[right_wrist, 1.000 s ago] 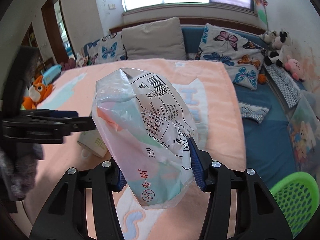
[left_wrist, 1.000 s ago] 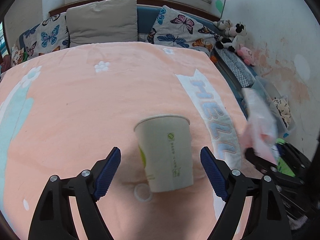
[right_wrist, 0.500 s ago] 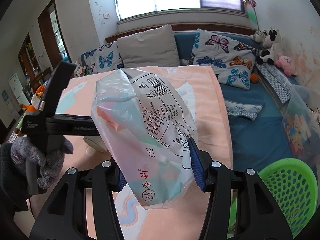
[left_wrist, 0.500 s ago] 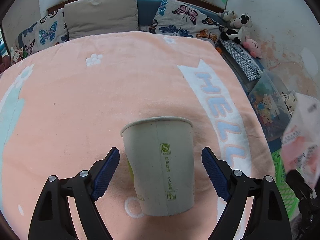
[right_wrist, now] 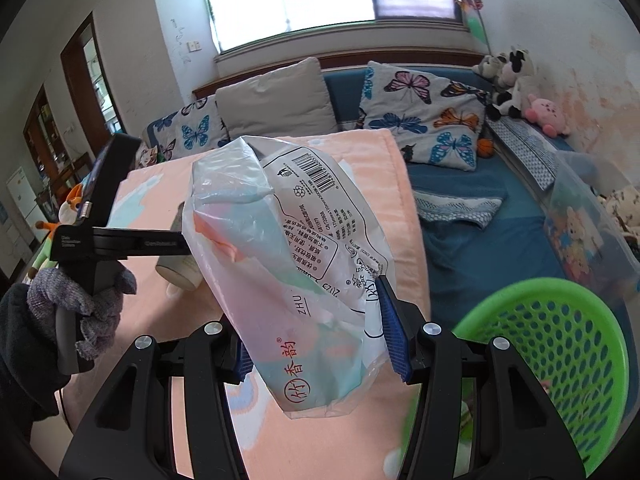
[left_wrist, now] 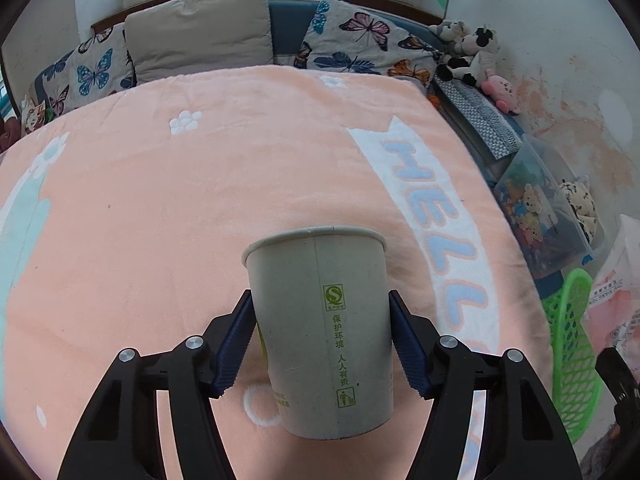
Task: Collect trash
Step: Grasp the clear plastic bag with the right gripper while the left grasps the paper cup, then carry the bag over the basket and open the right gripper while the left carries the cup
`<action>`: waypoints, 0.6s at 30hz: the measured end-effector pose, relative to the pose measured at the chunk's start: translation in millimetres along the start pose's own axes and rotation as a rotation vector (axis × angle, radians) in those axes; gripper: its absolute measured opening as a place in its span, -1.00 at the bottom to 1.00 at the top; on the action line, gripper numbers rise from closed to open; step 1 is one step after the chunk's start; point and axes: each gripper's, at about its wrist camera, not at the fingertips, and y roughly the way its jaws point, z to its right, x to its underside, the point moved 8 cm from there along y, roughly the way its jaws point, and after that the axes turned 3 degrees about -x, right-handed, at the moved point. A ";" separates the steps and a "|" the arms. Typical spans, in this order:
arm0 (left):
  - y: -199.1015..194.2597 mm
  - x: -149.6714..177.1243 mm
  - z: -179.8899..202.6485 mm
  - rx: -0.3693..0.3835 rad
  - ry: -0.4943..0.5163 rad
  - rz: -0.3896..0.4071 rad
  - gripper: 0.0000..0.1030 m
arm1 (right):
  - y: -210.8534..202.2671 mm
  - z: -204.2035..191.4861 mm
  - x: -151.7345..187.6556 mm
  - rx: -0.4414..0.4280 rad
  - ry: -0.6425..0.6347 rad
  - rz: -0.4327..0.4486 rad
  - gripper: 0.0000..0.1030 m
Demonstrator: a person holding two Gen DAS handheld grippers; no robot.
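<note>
Over on the left, a gray gloved hand (right_wrist: 80, 304) around the black handle of the left gripper (left_wrist: 322, 344). Blue pads (left_wrist: 236, 350) of that gripper pressed tight on both sides of a paper cup (left_wrist: 320, 332), standing upright on the peach blanket (left_wrist: 200, 200) with its open top up and green print down its side. Just past the cup, a white strip with blue letters (left_wrist: 436, 248) on the blanket. Next, in the middle of the right wrist view, the right gripper (right_wrist: 316, 344) squeezed shut on a crinkly plastic wrapper (right_wrist: 288, 264) with a barcode and red writing, held up in the air above the blanket edge. Farther right, a green basket (right_wrist: 560, 344) full of holes, low beside the bed and near the wrapper. Behind it all, butterfly pillows (right_wrist: 424, 116) and plush toys (right_wrist: 516, 88) by the wall.
</note>
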 end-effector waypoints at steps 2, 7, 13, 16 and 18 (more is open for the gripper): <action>-8.7 1.6 3.7 0.006 0.011 0.014 0.22 | -8.4 4.5 4.1 0.007 0.017 0.005 0.03; -37.4 10.5 17.2 0.035 0.043 0.053 0.22 | -27.4 16.6 16.6 0.031 0.058 0.021 0.03; -67.3 26.2 38.9 0.076 0.076 0.082 0.22 | -53.0 31.8 35.8 0.069 0.112 0.037 0.03; -78.5 33.8 53.6 0.100 0.097 0.091 0.22 | -64.0 40.7 45.3 0.086 0.136 0.042 0.03; -84.7 38.8 63.7 0.113 0.110 0.095 0.22 | -71.8 48.1 52.8 0.097 0.155 0.046 0.03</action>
